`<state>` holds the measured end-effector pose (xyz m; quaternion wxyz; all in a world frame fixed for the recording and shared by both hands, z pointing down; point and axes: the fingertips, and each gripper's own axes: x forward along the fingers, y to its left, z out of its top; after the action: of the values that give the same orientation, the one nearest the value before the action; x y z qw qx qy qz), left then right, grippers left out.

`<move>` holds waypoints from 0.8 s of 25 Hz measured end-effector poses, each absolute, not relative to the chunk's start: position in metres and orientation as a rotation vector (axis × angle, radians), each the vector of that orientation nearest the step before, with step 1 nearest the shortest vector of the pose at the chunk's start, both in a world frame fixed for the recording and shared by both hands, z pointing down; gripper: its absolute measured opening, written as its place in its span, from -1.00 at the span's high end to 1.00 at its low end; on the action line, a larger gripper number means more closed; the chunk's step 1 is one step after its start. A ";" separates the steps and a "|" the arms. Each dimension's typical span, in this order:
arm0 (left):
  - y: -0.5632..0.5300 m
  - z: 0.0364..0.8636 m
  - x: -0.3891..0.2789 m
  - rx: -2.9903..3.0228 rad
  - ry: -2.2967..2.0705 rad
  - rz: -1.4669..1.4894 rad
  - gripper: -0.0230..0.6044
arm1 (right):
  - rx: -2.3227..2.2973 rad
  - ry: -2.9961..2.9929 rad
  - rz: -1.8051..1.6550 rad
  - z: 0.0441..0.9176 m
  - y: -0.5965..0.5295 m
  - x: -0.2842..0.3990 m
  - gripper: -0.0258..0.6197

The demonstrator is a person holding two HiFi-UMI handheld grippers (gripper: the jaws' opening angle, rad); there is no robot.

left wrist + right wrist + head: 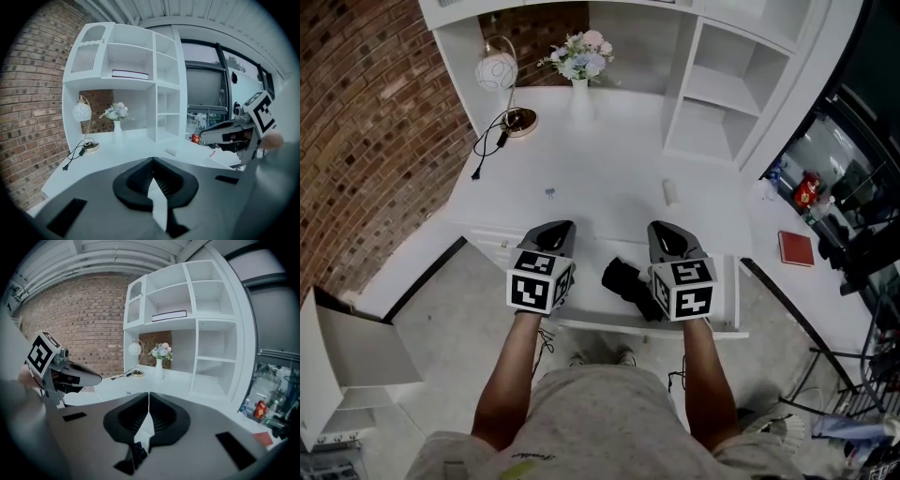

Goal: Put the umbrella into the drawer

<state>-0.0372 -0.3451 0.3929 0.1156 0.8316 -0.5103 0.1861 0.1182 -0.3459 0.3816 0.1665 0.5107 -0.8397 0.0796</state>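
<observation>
The black folded umbrella (626, 279) lies in the open white drawer (609, 323) under the desk's front edge. My right gripper (664, 228) hovers just right of and above it, shut, with nothing between its fingers. In the right gripper view the gripper's (149, 395) tips meet, and a dark bit of the umbrella (138, 452) shows below through the gap behind them. My left gripper (561, 227) hangs over the drawer's left part, also shut and empty; in its own view the left gripper's (152, 160) tips touch. Each gripper shows in the other's view, the right gripper (204, 136) and the left gripper (97, 378).
On the white desk (600, 159) stand a globe lamp (497, 70) with a black cord (487, 145), a vase of flowers (579, 58) and a small white cylinder (670, 191). A white shelf unit (722, 94) rises at the back right. A red book (795, 248) lies to the right.
</observation>
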 end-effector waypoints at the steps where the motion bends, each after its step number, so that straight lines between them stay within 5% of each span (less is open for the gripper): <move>1: -0.345 0.391 -0.038 2.436 -1.499 0.537 0.94 | 1.465 -2.395 0.216 0.381 -0.345 0.119 0.89; 20: -0.342 0.394 -0.054 2.422 -1.510 0.513 0.94 | 1.518 -2.451 0.160 0.376 -0.338 0.114 0.91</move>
<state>-0.0539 -0.3424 0.3940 0.1205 0.8292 -0.5168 0.1756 0.1143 -0.3377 0.3765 0.1269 0.5214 -0.8420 0.0551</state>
